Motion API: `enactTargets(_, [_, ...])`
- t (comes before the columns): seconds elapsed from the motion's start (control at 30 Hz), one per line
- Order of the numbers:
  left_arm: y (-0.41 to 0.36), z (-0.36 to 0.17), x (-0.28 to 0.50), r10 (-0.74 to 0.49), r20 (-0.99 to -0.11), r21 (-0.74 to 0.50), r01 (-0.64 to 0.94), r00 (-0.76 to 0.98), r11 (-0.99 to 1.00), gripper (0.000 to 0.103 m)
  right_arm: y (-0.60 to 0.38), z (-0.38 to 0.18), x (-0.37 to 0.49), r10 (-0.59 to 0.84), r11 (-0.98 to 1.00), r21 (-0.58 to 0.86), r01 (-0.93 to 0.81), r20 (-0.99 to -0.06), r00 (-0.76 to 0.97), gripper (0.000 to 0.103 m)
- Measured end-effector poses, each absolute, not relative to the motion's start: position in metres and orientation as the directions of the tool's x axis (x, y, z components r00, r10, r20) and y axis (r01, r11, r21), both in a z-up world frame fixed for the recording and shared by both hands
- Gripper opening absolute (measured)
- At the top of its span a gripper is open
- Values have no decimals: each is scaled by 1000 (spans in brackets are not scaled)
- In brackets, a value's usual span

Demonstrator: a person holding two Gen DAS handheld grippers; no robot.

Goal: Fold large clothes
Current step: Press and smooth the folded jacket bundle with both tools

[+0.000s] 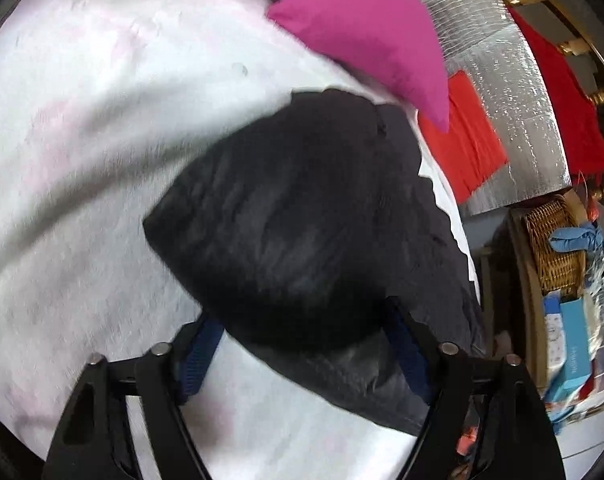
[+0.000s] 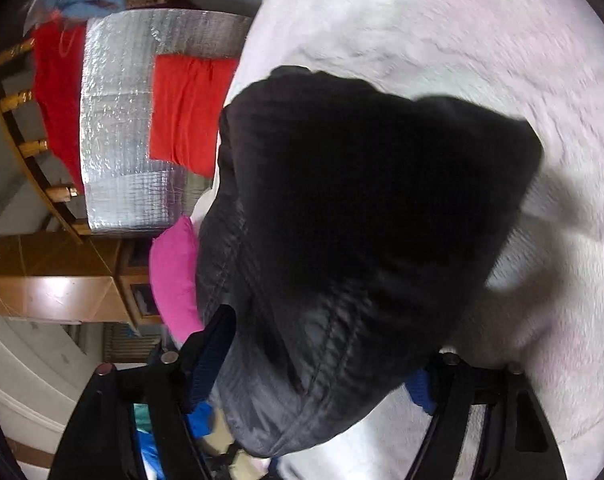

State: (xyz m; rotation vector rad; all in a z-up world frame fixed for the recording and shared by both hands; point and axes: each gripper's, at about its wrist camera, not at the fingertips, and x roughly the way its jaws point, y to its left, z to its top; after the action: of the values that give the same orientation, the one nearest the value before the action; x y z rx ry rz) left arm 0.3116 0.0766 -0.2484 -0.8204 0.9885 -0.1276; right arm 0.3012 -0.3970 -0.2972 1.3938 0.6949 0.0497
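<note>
The black garment [image 1: 302, 216] bunches between the blue pads of the left claw [image 1: 306, 356], whose fingers look clamped on its near edge, though the fabric hides the tips. In the right view the garment [image 2: 362, 220] likewise fills the right claw [image 2: 322, 376], clamped on it. Beneath lies a white blanket [image 1: 102, 120]. Beyond the left claw sits a pink pillow [image 1: 362, 28]; to its right, red cloth [image 1: 466, 132] on silver foil [image 1: 502, 80] and a wicker basket [image 1: 554, 248].
</note>
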Motion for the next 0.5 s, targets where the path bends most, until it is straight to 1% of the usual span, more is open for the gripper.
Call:
enactTargets(0.03, [76,-246,312,-438,-691,-659,-250,575,710,66,-395,-294,301,416,237,901,364,-432,800,50])
enactTargets(0.1, [73,-240,310,-421,-684,-646,-227,596,729,58,-395,-284,297,391,263,907,327,-411,823,43])
enactTargets(0.17, [72,-237,309,-412,-681,-637,-211,605,742,56,-393,-271,296,365,310,902,301,-405,838,41])
enactTargets(0.23, [72,-237,306,-398,-690,-619,-208,605,757,56,-389,-266,297,349,358,882,306,-430,833,41])
enactTargets(0.3, [68,-246,308,-388,-725,-594,-230,570,771,60,-389,-277,303,370,347,869,352,-472,800,41])
enactTargets(0.33, [68,-248,310,-391,-728,-597,-239,563,766,62,-391,-288,304,394,302,878,372,-470,790,43])
enactTargets(0.37, [69,-249,309,-395,-729,-602,-248,559,759,66,-393,-292,303,410,265,890,370,-451,793,44])
enactTargets(0.4, [69,-249,308,-397,-733,-602,-257,552,756,70,-394,-291,302,419,246,898,366,-439,795,47])
enactTargets(0.43, [69,-249,307,-399,-738,-602,-263,545,754,71,-394,-290,300,419,246,898,365,-438,796,49])
enactTargets(0.47, [68,-248,303,-404,-739,-604,-265,538,752,73,-392,-286,298,418,260,896,361,-441,794,55])
enactTargets(0.5, [67,-247,299,-410,-739,-607,-262,535,751,75,-390,-283,295,421,273,897,349,-437,795,67])
